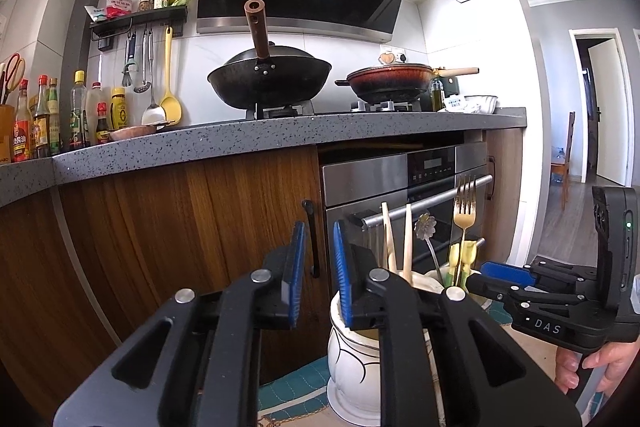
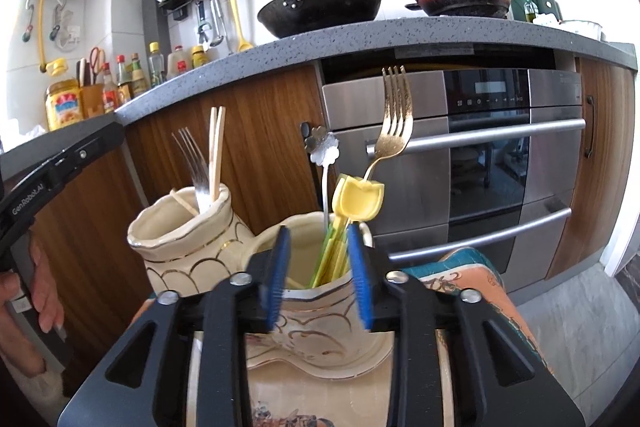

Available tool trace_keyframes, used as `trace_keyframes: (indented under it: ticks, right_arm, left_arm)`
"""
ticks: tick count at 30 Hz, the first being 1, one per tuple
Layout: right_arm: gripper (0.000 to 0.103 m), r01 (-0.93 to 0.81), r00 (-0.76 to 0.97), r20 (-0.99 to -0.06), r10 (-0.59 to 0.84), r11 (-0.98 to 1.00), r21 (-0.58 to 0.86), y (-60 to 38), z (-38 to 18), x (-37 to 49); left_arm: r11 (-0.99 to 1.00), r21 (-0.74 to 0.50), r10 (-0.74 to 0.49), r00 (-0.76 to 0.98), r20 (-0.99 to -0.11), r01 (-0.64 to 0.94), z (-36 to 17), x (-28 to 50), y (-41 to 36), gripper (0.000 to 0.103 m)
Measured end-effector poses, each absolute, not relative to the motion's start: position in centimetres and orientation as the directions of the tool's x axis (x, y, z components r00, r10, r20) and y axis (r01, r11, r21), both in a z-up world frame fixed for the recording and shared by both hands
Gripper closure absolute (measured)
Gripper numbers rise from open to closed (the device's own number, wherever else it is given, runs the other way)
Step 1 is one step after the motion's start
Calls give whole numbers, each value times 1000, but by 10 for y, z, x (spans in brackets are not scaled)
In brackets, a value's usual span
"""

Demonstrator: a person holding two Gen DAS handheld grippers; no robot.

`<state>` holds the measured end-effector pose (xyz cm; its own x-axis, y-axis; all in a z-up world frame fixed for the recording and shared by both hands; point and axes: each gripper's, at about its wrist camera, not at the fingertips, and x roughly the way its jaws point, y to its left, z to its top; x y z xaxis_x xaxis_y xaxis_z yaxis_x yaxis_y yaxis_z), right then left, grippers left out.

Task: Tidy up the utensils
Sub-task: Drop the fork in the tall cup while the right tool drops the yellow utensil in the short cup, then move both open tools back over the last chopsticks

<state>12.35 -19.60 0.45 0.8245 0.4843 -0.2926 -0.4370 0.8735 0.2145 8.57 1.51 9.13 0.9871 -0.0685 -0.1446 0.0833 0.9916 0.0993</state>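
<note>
Just now both grippers' fingers stand spread, pinching nothing, above two cream holders [image 2: 188,227] of utensils.

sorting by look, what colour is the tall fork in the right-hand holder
Gold, with a patterned head: the tall fork shows best in the right wrist view.

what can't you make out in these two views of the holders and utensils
- Lower ends of the gold fork, chopsticks and silver fork: hidden inside the holders, both views.
- Base of the right holder: right wrist view, covered by the right hand-held gripper.
- Left holder: left wrist view, largely blocked by the left hand-held gripper.
- Bottle labels: too small to read.
</note>
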Motion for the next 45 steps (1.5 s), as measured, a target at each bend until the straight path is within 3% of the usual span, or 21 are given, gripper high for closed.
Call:
trace_keyframes:
  ticks: [4,7,9,11,14,24,26,31,36,45]
  right_arm:
    - [50,-427,840,-265,474,878,216,-199,9,118]
    - [40,-427,846,-256,468,881,203,-200,9,109]
    - [30,-435,846,-250,471,881,188,-200,9,100]
    - [26,-432,846,-259,466,884,181,-200,9,91]
    - [20,-415,843,-281,460,886,205,-206,6,78]
    - [17,-420,713,-516,474,879,227,-202,-26,35]
    - [20,-442,681,-559,473,874,201,-190,-33,26]
    - [44,-483,563,-672,482,851,205,-157,-56,9]
    - [77,-489,528,-730,435,858,158,-132,-68,4]
    - [83,-468,507,-750,425,866,175,-122,-70,5]
  left_arm:
    - [993,89,-68,988,-136,81,92,82,17,69]
    - [994,81,-64,990,-128,75,92,75,19,49]
    - [995,68,-60,988,-145,71,88,70,23,31]
    - [996,59,-49,984,-172,60,83,63,26,29]
    - [999,13,-43,971,-235,47,74,50,35,12]
    - [989,-140,-107,888,-447,48,24,14,63,6]
    - [991,-130,-98,871,-482,40,9,10,63,6]
    - [996,-87,-76,854,-515,36,-12,-2,54,6]
    - [996,-66,-87,848,-523,61,-26,-2,46,6]
    - [992,-92,-121,836,-536,85,-29,3,46,6]
